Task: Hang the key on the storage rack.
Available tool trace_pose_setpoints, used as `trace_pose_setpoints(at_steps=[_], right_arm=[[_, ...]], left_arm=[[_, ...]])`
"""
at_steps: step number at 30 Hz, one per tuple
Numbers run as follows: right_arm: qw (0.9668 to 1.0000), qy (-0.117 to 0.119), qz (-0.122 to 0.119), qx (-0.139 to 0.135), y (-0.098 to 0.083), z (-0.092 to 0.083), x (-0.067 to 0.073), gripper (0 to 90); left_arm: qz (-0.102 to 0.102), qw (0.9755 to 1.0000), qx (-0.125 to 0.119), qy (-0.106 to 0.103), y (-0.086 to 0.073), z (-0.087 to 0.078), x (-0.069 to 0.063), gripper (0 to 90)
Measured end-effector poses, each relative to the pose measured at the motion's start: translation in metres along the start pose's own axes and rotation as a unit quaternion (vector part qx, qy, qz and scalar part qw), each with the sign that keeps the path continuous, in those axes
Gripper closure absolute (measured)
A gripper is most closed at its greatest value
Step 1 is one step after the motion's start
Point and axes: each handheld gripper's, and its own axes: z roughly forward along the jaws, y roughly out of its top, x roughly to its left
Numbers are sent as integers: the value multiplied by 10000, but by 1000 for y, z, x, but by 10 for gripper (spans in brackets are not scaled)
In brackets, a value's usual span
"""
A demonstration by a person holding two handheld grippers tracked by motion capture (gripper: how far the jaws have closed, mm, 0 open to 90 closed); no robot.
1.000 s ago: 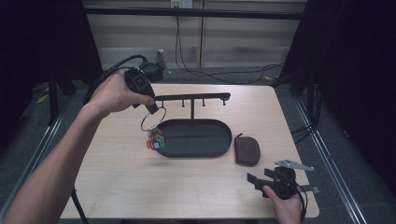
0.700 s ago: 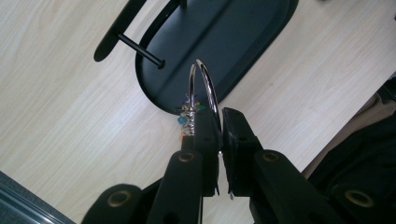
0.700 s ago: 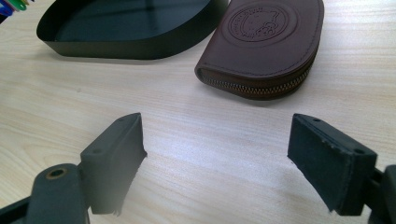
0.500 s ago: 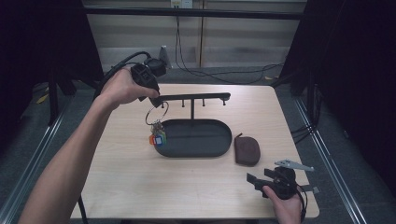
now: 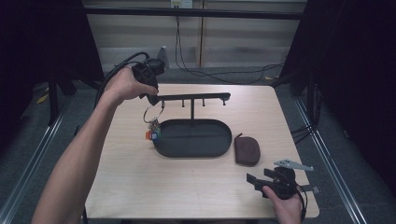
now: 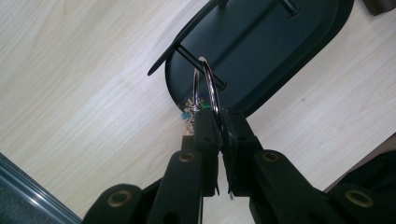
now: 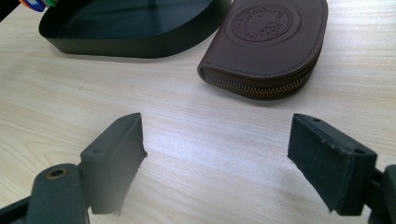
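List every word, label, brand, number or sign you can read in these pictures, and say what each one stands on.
No text reads clearly.
Brown zipped leather pouch: a round embossed emblem with a cartoon figure and a ring of lettering, too small and faint to read.
Coloured tags on the silver key ring: too small and blurred to show any print.

Coloured tags [image 6: 189,112] on key ring [image 6: 208,88] half-hidden behind left tool [image 6: 218,135]; blurred

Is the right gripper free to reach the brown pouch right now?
Probably yes. The right gripper is open and holds nothing, and only bare table lies between it and the brown pouch.
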Motion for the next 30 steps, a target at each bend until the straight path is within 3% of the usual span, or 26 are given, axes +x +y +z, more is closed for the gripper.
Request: trace_pose_setpoints(at_steps=[9,30], right_arm=[[10000,3,-2,-13,0,0,0,185],[10000,10,-5,-8,0,0,0,185]], left_arm=[[-5,9999,75,148,4,14,-2,854],[-33,9999,65,128,7,27,0,848]])
